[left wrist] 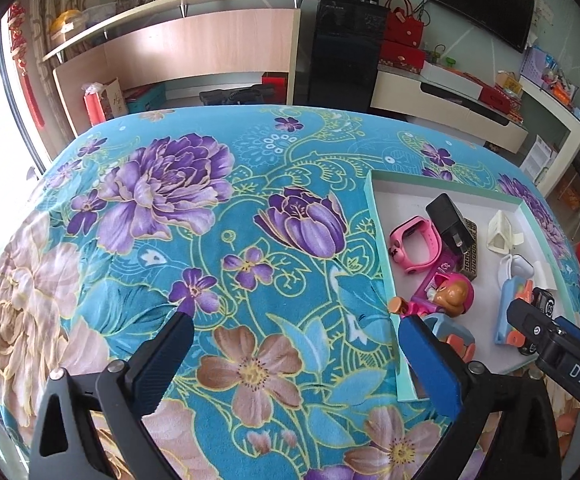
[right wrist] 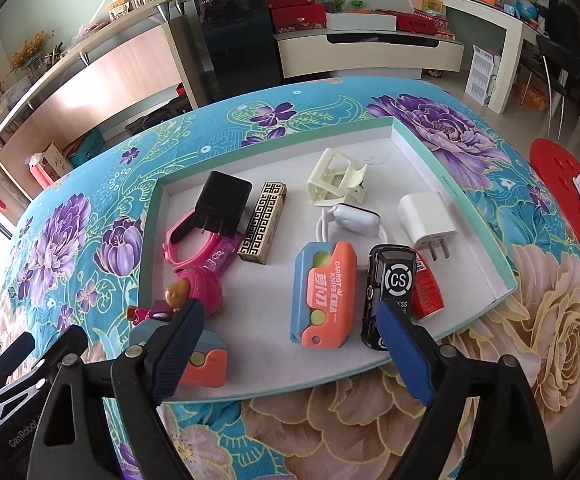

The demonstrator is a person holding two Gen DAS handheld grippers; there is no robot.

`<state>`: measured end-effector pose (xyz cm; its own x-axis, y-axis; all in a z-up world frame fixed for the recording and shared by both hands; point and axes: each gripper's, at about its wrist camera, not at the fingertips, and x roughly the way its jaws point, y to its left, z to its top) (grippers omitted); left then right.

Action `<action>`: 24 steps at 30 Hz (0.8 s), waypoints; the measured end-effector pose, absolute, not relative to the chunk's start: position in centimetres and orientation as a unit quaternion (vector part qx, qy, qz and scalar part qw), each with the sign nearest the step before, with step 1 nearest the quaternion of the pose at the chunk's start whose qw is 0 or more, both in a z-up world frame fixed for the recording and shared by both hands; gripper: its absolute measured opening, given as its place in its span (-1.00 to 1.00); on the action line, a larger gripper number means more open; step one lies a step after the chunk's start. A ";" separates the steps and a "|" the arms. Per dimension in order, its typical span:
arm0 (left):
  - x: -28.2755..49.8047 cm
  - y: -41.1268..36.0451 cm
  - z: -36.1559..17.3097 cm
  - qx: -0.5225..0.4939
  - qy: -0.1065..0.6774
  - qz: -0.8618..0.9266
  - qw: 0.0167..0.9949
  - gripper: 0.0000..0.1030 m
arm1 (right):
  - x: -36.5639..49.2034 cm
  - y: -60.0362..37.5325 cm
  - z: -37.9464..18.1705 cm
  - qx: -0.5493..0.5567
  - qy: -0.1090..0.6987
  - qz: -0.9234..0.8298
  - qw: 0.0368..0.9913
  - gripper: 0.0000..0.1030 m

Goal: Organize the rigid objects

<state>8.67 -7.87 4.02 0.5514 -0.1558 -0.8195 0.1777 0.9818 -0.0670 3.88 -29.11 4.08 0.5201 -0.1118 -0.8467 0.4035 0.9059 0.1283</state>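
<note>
Our right gripper's (right wrist: 294, 336) fingers stand spread wide with nothing between them, poised over the near edge of the tray (right wrist: 456, 168); our left gripper (left wrist: 296, 364) is likewise spread and empty, hovering over the flowered cloth (left wrist: 193, 208) just left of the tray. The task's things all lie inside the tray: the orange-and-blue carrot knife (right wrist: 324, 294) near its front, the black CS-marked device (right wrist: 388, 292) just right of it and touching a red tube (right wrist: 428, 286), the white charger (right wrist: 428, 220) toward the tray's right wall, the black charger (right wrist: 219, 204) resting on the pink watch (right wrist: 187, 246) at its left. We judge the carrot knife light, stiff plastic, somewhat slick; taking it across its narrow width at mid-body should hold best. The right wrist view shows the whole tray, including the gold patterned case (right wrist: 263, 222) and cream clip (right wrist: 336, 178); the left wrist view shows only part of it, yet reveals the bare cloth to the tray's left.
</note>
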 end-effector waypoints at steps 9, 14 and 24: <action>8.4 -6.0 3.5 0.008 0.472 -0.066 0.879 1.00 | 3.2 -28.0 3.4 0.147 0.482 -0.146 0.852 0.72; 8.3 -5.6 3.2 0.009 0.480 -0.063 0.875 1.00 | 3.2 -27.4 3.2 0.139 0.486 -0.142 0.851 0.72; 8.0 -6.1 3.3 0.021 0.474 -0.065 0.878 1.00 | 3.4 -27.1 3.0 0.134 0.493 -0.139 0.848 0.72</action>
